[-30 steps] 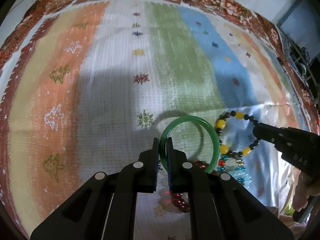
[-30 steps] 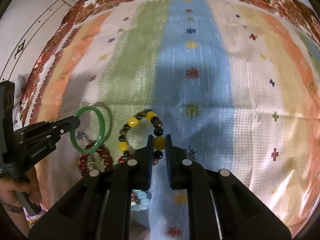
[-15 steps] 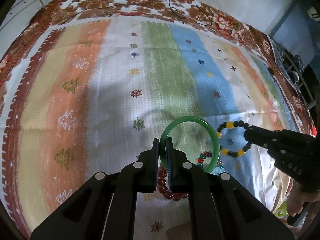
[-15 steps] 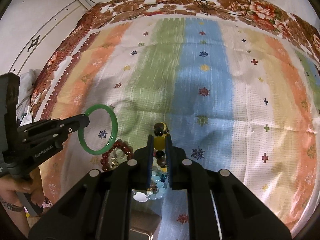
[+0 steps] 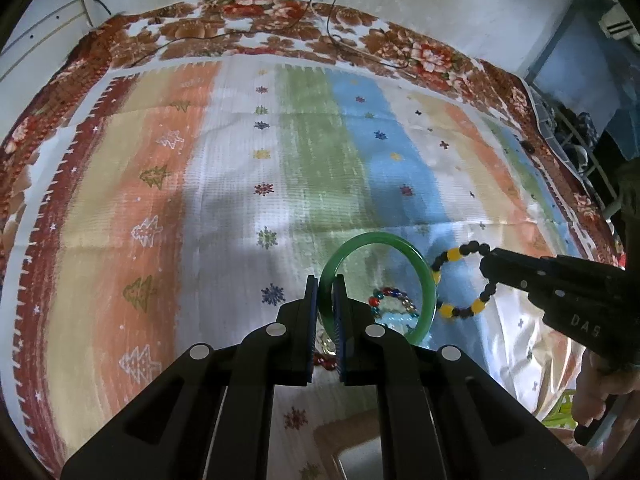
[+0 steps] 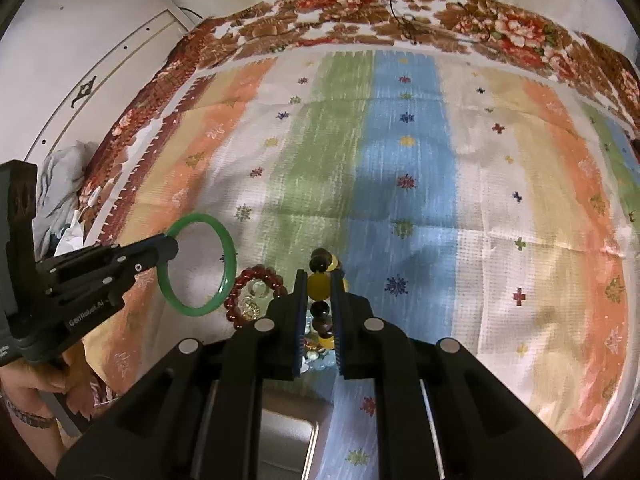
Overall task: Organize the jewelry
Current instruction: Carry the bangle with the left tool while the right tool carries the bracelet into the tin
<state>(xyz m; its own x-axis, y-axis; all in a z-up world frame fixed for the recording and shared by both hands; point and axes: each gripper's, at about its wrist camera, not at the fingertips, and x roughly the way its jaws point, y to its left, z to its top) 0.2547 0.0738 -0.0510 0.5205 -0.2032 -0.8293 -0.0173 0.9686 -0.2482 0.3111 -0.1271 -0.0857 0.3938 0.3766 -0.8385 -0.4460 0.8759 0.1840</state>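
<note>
My left gripper (image 5: 325, 284) is shut on a green bangle (image 5: 400, 242), held off the striped cloth; the same bangle (image 6: 224, 248) shows at the left of the right wrist view. My right gripper (image 6: 319, 280) is shut on a bracelet of black and yellow beads (image 6: 318, 285), seen edge-on between the pads. From the left wrist view that bracelet (image 5: 450, 256) hangs as a ring from the right gripper's tip (image 5: 489, 267). Below on the cloth lie a dark red bead bracelet (image 6: 256, 274), a multicoloured bead bracelet (image 5: 390, 294) and pale blue beads (image 6: 320, 364).
A striped cloth (image 5: 240, 200) with small motifs covers the surface, edged by a floral border (image 6: 360, 20). A box corner (image 5: 352, 448) sits at the near edge, also in the right wrist view (image 6: 286, 436). A person's hands (image 6: 36, 380) hold the grippers. Clutter stands at the far right (image 5: 576, 140).
Both grippers have risen and pulled back, each lifting its bracelet clear of the cloth. More of the far cloth, the wall and the box at the near edge have come into view.
</note>
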